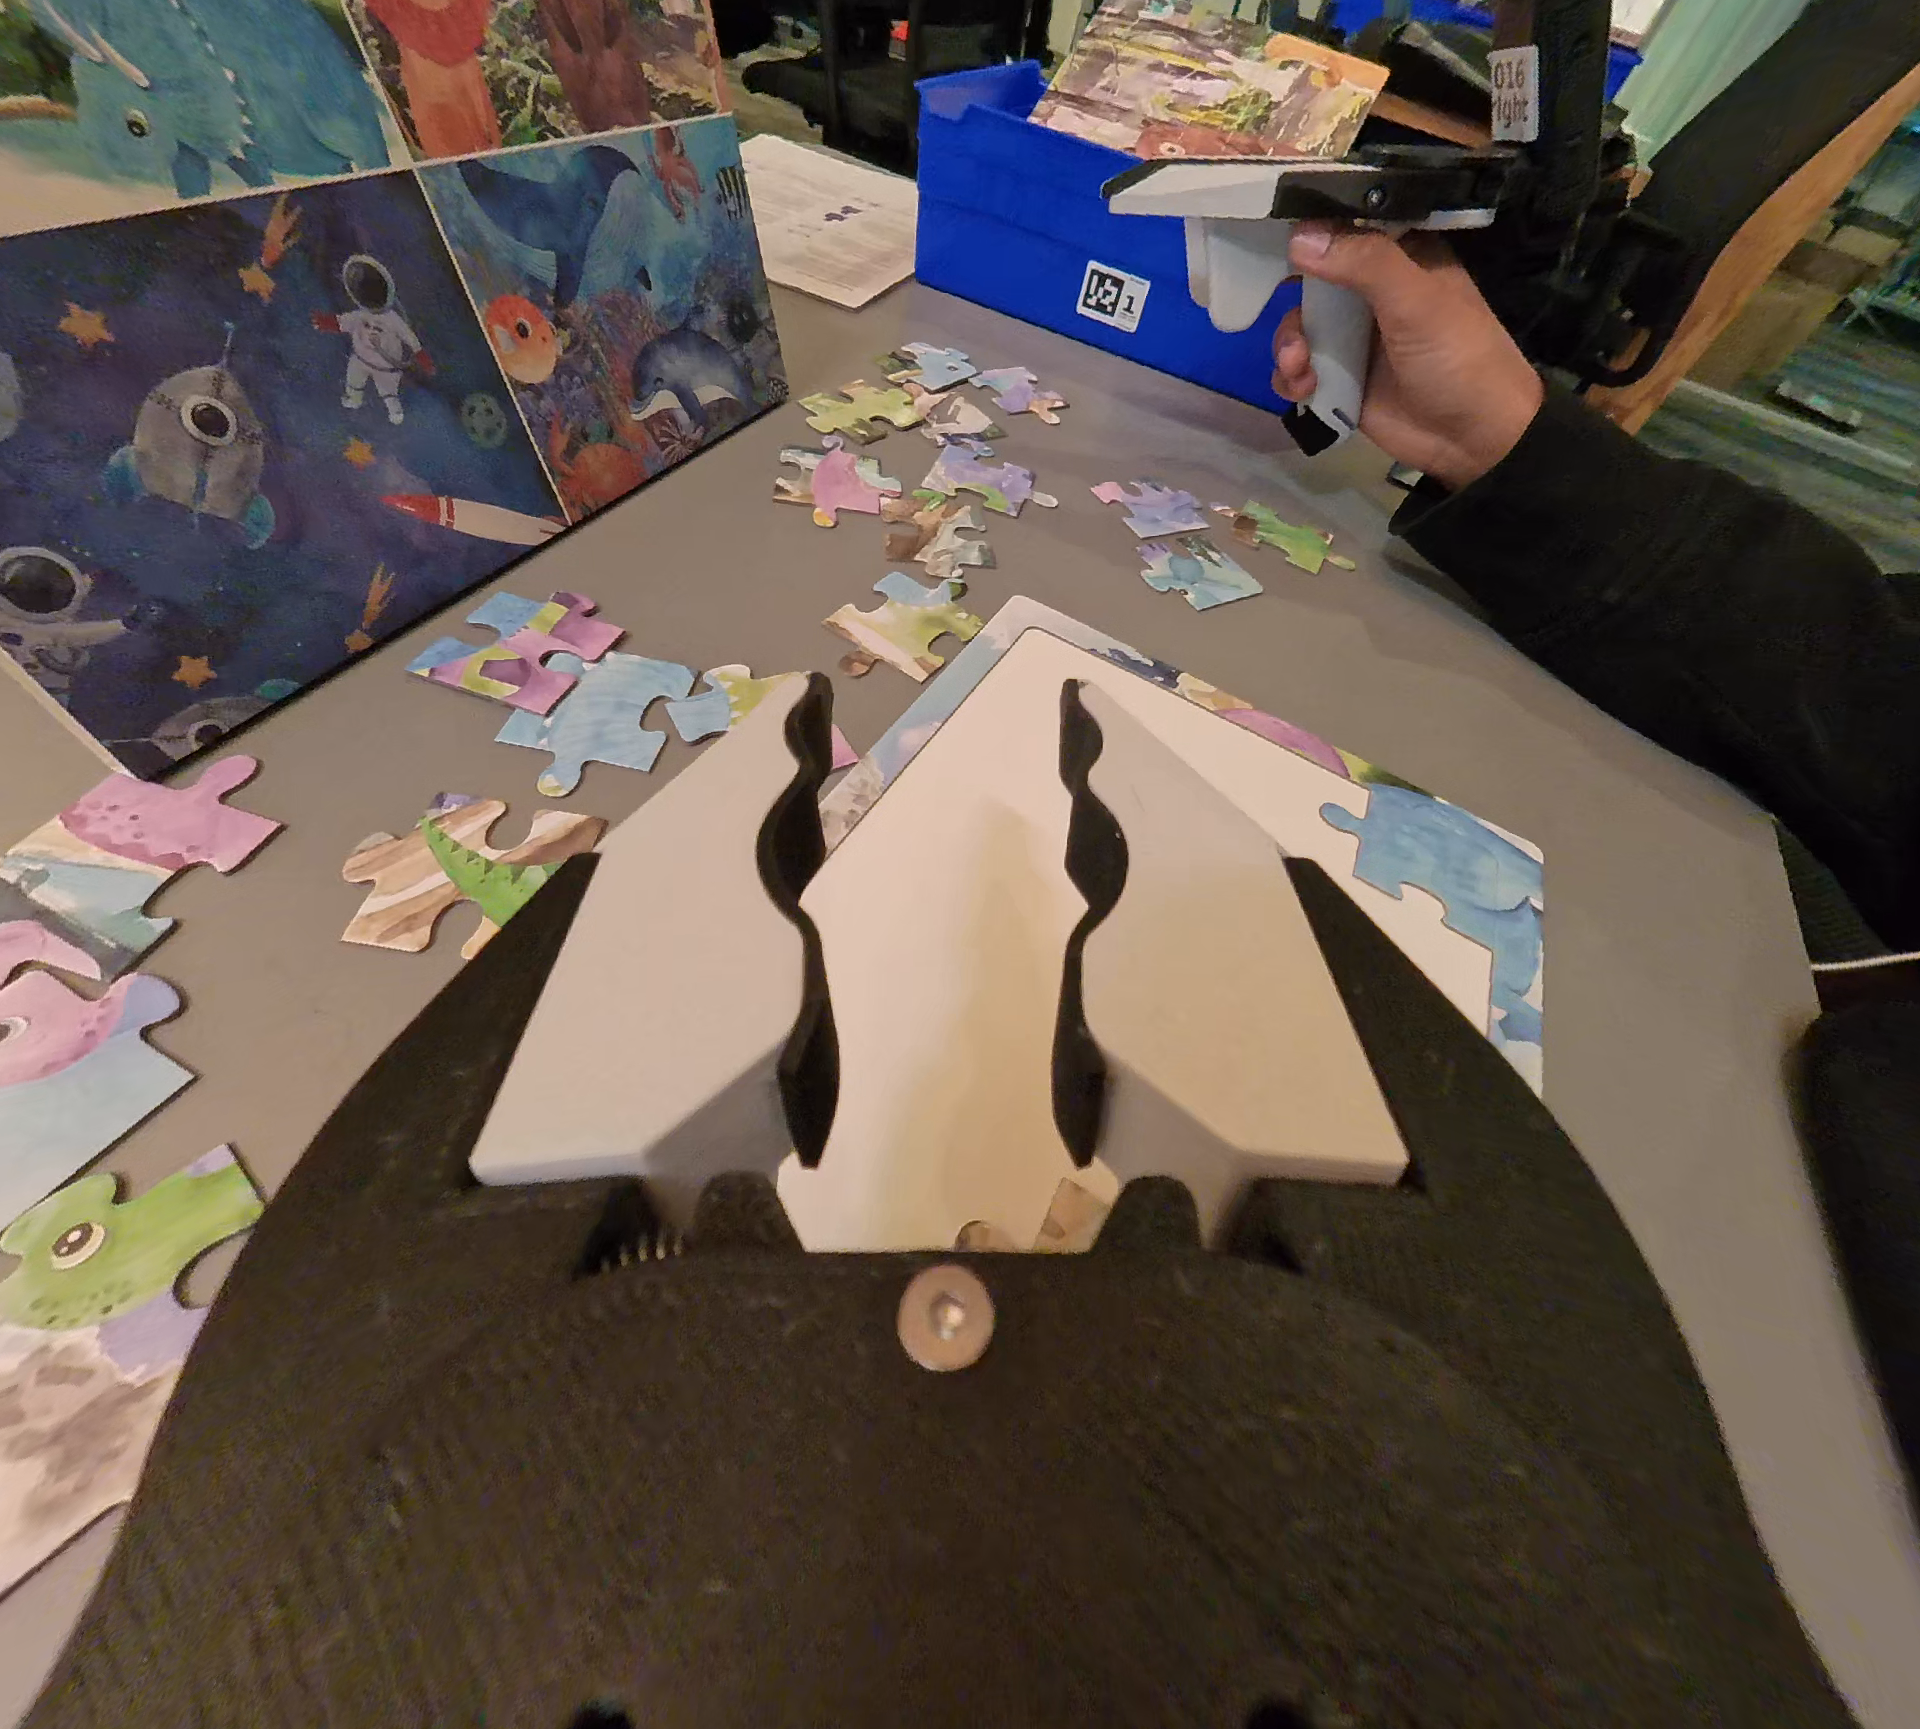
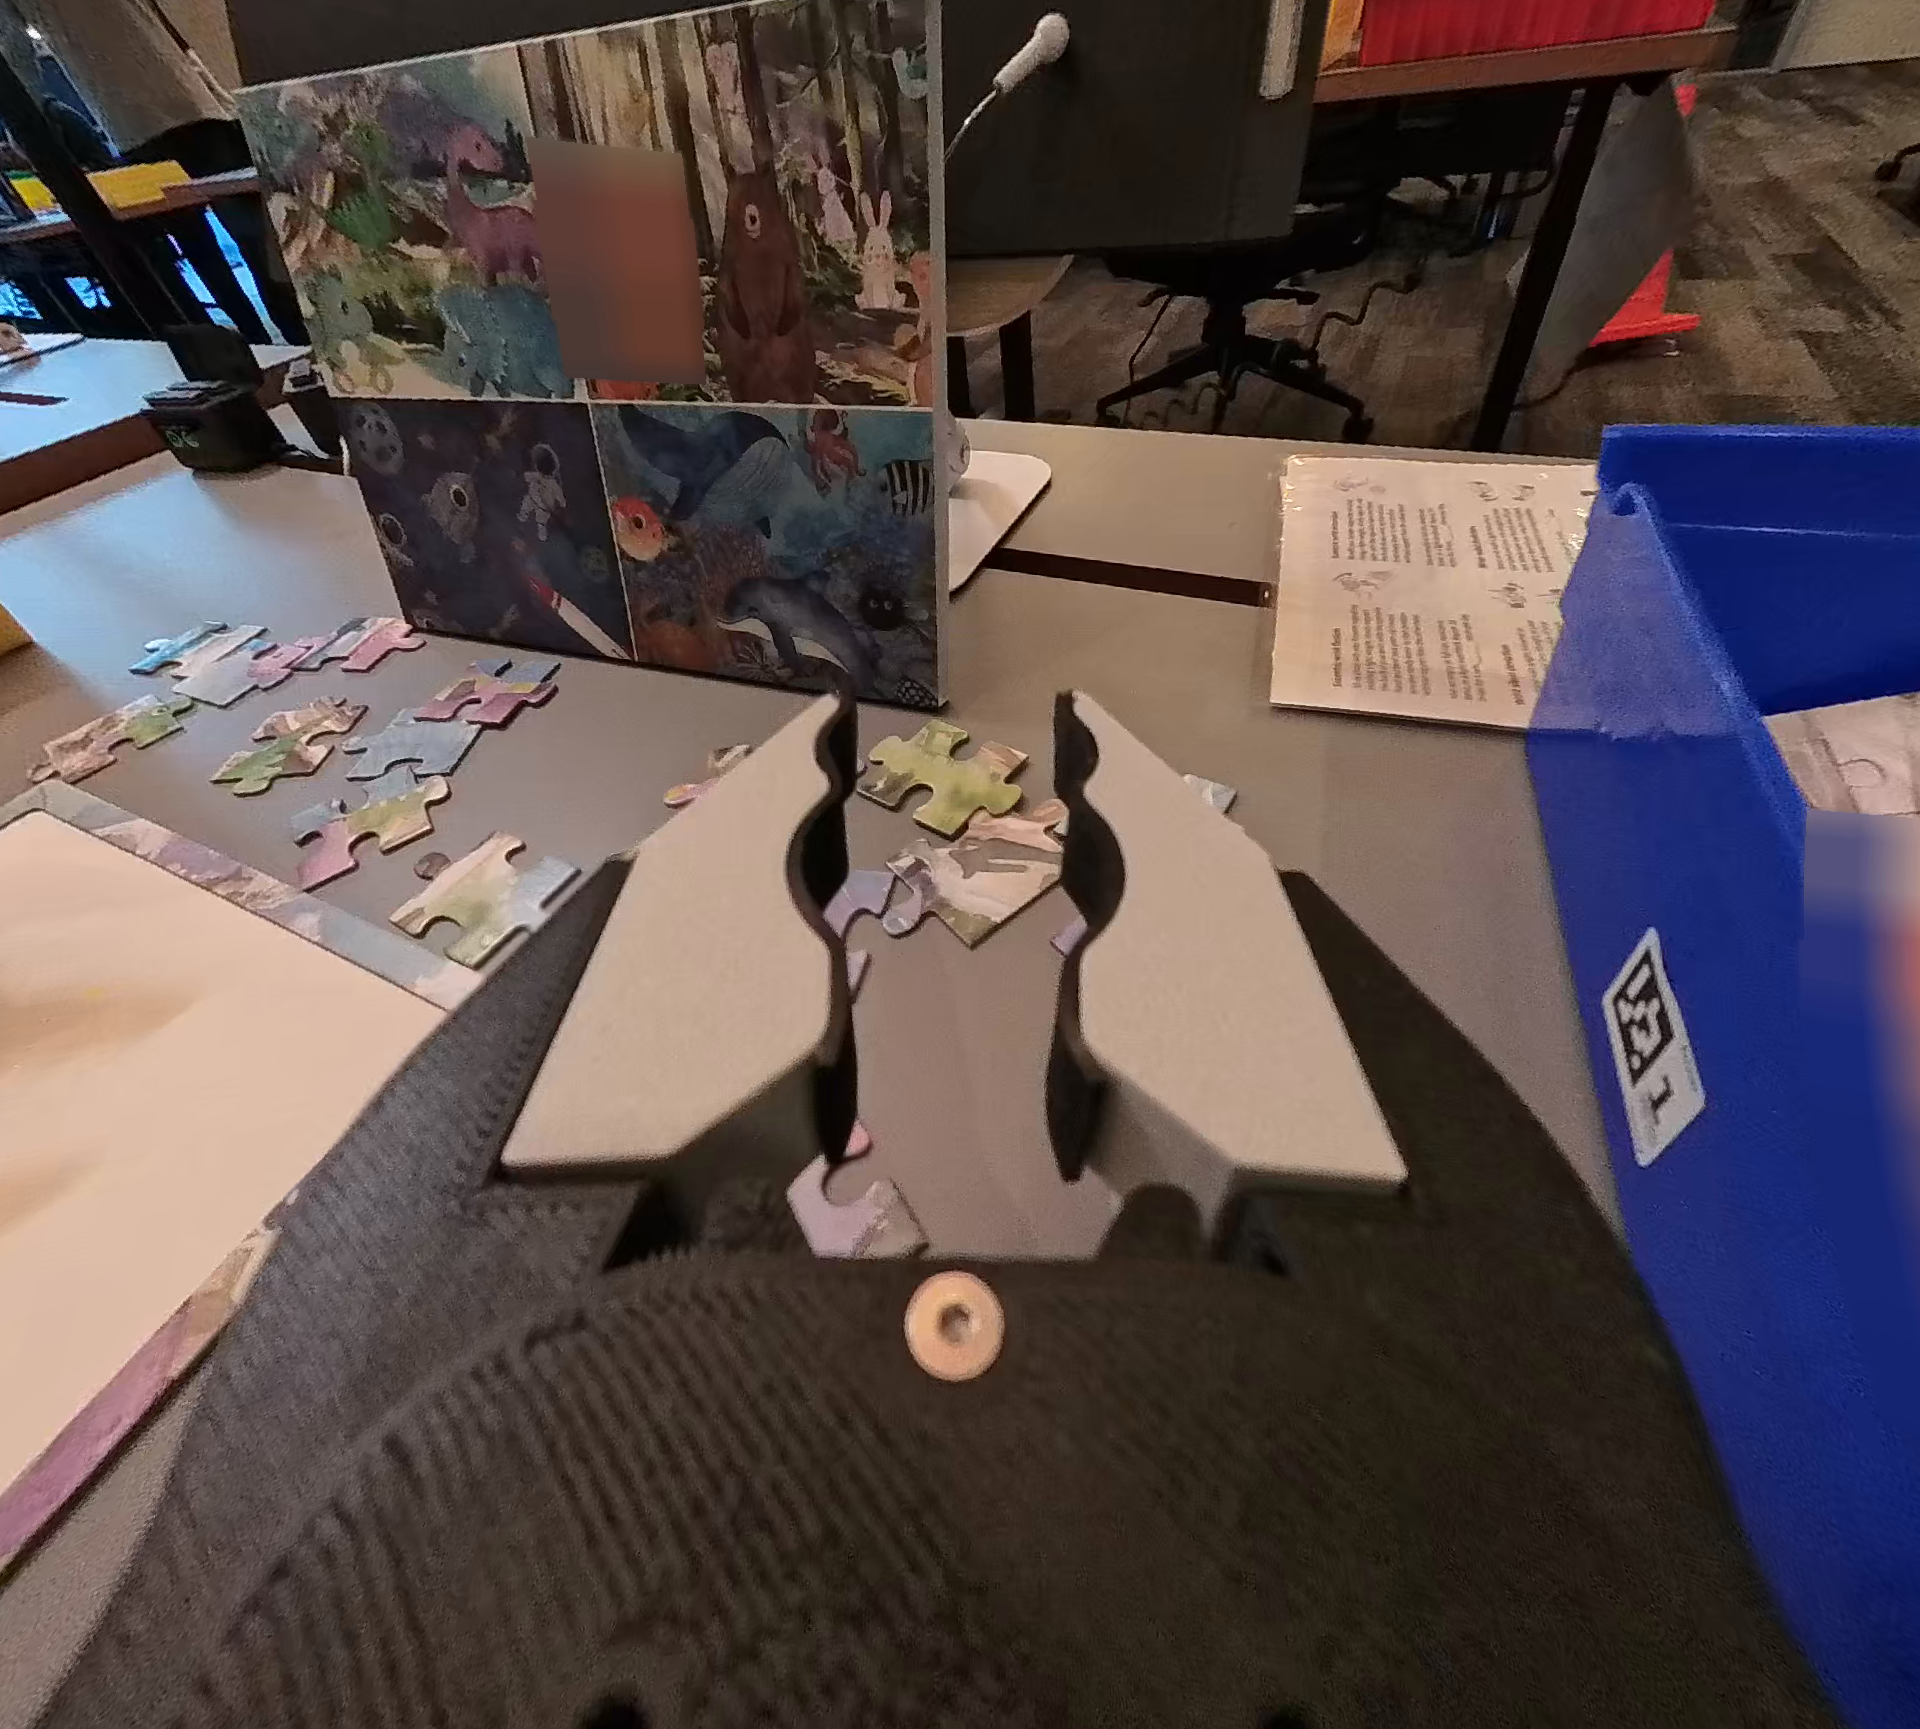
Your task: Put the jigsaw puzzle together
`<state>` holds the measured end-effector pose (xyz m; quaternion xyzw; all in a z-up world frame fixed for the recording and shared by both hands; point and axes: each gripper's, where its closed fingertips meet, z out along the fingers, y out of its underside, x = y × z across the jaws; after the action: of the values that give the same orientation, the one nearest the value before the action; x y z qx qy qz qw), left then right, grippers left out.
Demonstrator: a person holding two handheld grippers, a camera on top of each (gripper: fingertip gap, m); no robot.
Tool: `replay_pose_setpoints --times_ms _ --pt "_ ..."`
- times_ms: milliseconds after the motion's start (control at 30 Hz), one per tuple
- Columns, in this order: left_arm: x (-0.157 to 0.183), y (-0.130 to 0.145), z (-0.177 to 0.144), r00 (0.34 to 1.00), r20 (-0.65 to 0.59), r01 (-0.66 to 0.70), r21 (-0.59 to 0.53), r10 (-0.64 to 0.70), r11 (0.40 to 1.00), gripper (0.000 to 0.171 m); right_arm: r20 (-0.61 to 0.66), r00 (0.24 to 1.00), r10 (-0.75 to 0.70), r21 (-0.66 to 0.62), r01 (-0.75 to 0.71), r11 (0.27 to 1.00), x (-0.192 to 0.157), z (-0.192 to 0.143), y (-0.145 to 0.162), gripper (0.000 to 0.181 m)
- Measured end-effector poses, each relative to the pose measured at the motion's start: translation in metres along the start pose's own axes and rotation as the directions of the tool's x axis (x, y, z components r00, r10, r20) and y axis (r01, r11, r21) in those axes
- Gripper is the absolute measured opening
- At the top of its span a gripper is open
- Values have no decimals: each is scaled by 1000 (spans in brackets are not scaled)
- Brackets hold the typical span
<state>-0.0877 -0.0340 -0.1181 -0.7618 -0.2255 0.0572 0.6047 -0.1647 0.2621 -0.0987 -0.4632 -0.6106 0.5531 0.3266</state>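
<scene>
Dozens of loose jigsaw pieces (image 1: 940, 474) lie scattered on the grey table (image 1: 1039, 349), all of them in front of the upright picture box (image 1: 312, 391), which stands on its edge and shows space, sea, dinosaur and forest scenes. Nearer the person than the box sits the puzzle tray (image 1: 1434, 858), white inside with a painted border and a blue piece already seated at its near corner. The left gripper (image 1: 945, 703) hovers over that tray with its jaws parted and nothing between them. Right of the box, the right gripper (image 2: 954, 713) is held in a hand (image 1: 1423, 360) above the table, jaws likewise spread and empty, with a green piece (image 2: 951, 780) lying past its tips. A blue bin (image 2: 1714, 900) stands farther right of the box, and a printed sheet (image 2: 1423, 588) lies between the two.
</scene>
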Motion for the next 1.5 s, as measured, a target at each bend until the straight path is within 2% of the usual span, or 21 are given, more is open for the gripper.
replay_pose_setpoints --times_ms 400,1500 --pt "0 2 2 1000 -7 6 -5 -6 1000 42 -6 1000 14 40 -14 999 2 -6 -9 37" --pt "5 6 6 1000 -13 -8 -29 8 1000 42 3 999 35 -10 -35 999 1 1 2 41"
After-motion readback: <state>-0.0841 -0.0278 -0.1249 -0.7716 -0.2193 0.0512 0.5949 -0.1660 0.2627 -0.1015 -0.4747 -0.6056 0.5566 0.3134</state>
